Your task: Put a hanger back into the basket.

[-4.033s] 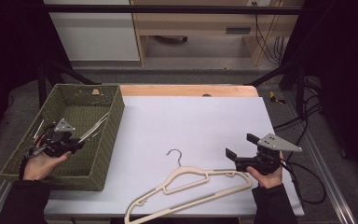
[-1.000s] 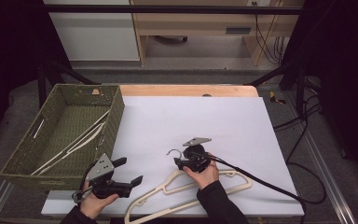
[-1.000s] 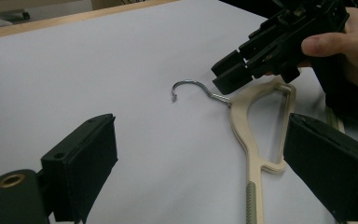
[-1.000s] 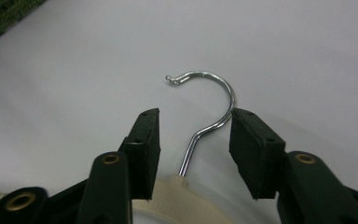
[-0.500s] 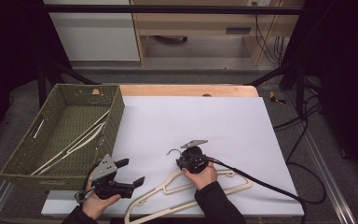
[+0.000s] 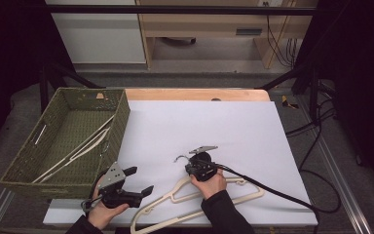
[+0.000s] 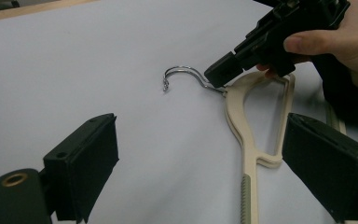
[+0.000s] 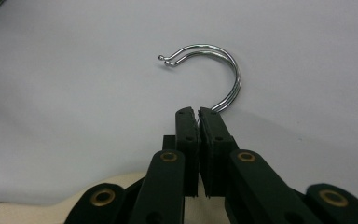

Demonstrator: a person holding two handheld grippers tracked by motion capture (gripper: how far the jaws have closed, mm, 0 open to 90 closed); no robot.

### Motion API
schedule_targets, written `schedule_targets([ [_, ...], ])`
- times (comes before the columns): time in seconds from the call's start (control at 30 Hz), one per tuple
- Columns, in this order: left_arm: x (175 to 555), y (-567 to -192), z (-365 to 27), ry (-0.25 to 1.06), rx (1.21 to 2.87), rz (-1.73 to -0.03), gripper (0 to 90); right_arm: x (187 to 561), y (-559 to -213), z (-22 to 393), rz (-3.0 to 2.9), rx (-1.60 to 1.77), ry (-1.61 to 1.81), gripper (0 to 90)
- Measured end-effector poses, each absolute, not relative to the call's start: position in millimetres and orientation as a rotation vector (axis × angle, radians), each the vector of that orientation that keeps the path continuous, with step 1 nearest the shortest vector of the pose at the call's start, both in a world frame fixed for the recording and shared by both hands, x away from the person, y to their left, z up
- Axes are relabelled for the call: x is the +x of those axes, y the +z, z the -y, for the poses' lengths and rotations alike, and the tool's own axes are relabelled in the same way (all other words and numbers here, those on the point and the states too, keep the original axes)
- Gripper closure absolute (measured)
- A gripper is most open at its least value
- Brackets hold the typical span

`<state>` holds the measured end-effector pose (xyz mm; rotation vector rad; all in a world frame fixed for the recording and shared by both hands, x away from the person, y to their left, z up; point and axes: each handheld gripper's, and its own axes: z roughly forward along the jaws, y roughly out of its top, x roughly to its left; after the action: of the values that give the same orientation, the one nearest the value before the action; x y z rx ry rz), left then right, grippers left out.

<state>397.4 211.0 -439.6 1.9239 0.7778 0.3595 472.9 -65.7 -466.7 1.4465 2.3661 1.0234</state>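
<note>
Tabletop, near edge | cream hangers (image 6: 195, 197) lie flat: light, stiff, slick | right claw (image 8: 198, 112) just closed, clamped on wire hooks (image 8: 214, 70); sound hold | left claw (image 6: 139, 180) apart, idle.

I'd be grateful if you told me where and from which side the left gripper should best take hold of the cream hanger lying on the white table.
Probably the cream hanger's straight shoulder bar, from above, jaws straddling it: it lies flat and slim on the white table. The right gripper is shut on the hook's base; the left gripper is open.
</note>
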Motion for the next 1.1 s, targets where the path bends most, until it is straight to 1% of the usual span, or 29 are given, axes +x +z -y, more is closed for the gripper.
schedule_targets([
  [0.37, 398.5, -440.0, -193.9, 0.334, 1.966, -0.756, 11.0, 472.1, -461.7, 67.7, -2.351, 1.448, 1.051, 88.5],
  [0.53, 398.3, -441.1, -194.7, 0.329, 1.967, -0.76, 11.0, 474.6, -469.0, 66.1, -2.371, 1.44, 1.022, 88.5],
  [0.73, 398.7, -442.7, -194.3, 0.325, 1.971, -0.766, 11.1, 473.3, -469.1, 65.4, -2.365, 1.438, 1.022, 88.0],
  [0.8, 398.9, -443.2, -193.8, 0.324, 1.973, -0.767, 11.1, 472.8, -469.6, 64.6, -2.362, 1.436, 1.021, 86.5],
  [0.87, 398.8, -443.7, -193.2, 0.323, 1.974, -0.766, 11.1, 472.9, -472.2, 63.8, -2.374, 1.432, 1.012, 82.7],
  [0.97, 398.9, -444.1, -192.7, 0.322, 1.976, -0.766, 11.1, 473.0, -473.1, 63.6, -2.37, 1.424, 1.009, 85.5],
  [1.1, 398.8, -443.9, -192.7, 0.322, 1.975, -0.765, 11.1, 472.7, -472.3, 64.2, -2.359, 1.445, 1.015, 86.3],
])
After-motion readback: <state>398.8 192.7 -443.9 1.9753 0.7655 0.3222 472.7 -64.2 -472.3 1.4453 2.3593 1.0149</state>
